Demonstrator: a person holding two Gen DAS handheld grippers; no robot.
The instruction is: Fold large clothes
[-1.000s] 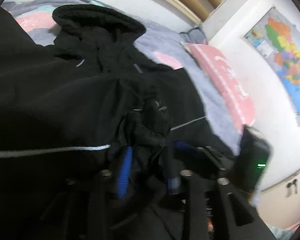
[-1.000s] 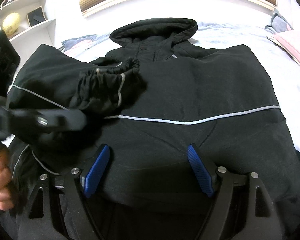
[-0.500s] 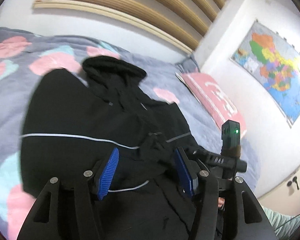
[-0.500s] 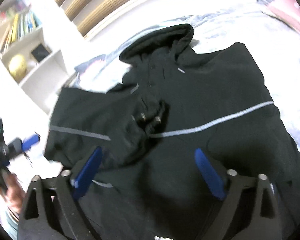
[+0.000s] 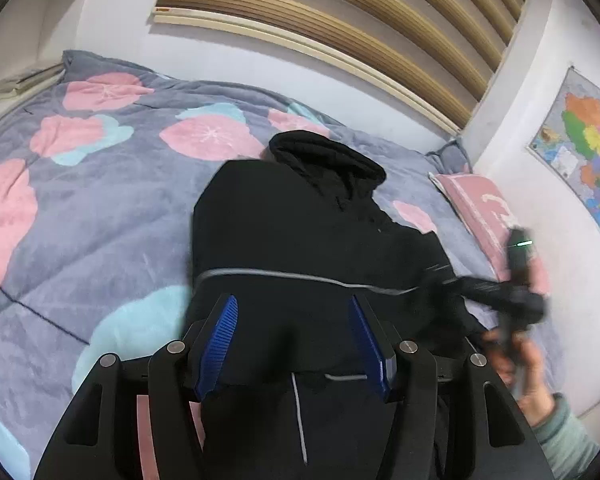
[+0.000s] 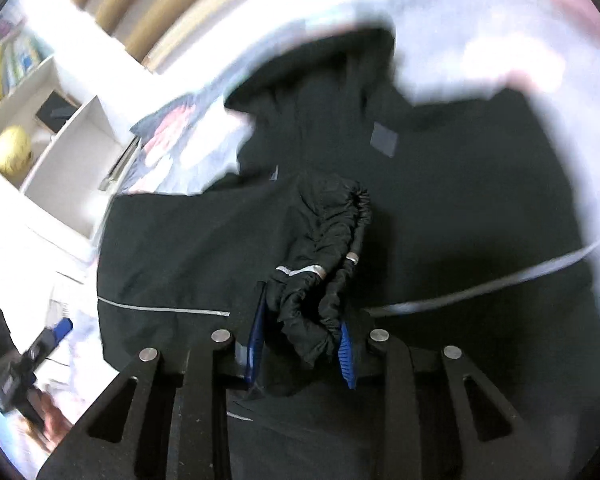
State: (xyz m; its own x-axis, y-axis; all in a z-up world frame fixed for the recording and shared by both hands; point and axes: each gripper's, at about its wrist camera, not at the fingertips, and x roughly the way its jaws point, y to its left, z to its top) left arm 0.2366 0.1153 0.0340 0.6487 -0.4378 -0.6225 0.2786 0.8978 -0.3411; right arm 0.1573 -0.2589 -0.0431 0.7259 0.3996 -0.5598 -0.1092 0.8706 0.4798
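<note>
A black hooded jacket [image 5: 300,232] with a thin silver stripe lies on the bed, hood toward the headboard; it also fills the right wrist view [image 6: 460,200]. My left gripper [image 5: 294,340] is open and empty, held above the jacket's lower part. My right gripper [image 6: 302,340] is shut on the jacket's gathered sleeve cuff [image 6: 328,264], which lies over the jacket's chest. The right gripper also shows in the left wrist view [image 5: 516,292], blurred, at the jacket's right side.
The jacket lies on a grey bedspread with pink and teal flowers [image 5: 100,200]. A pink pillow [image 5: 484,208] lies by the right wall under a map [image 5: 588,148]. A white shelf with a yellow ball [image 6: 14,148] stands to the left.
My left gripper let go of the sleeve cuff, opened and drew back. My right gripper moved in and closed on the cuff lying over the jacket's chest.
</note>
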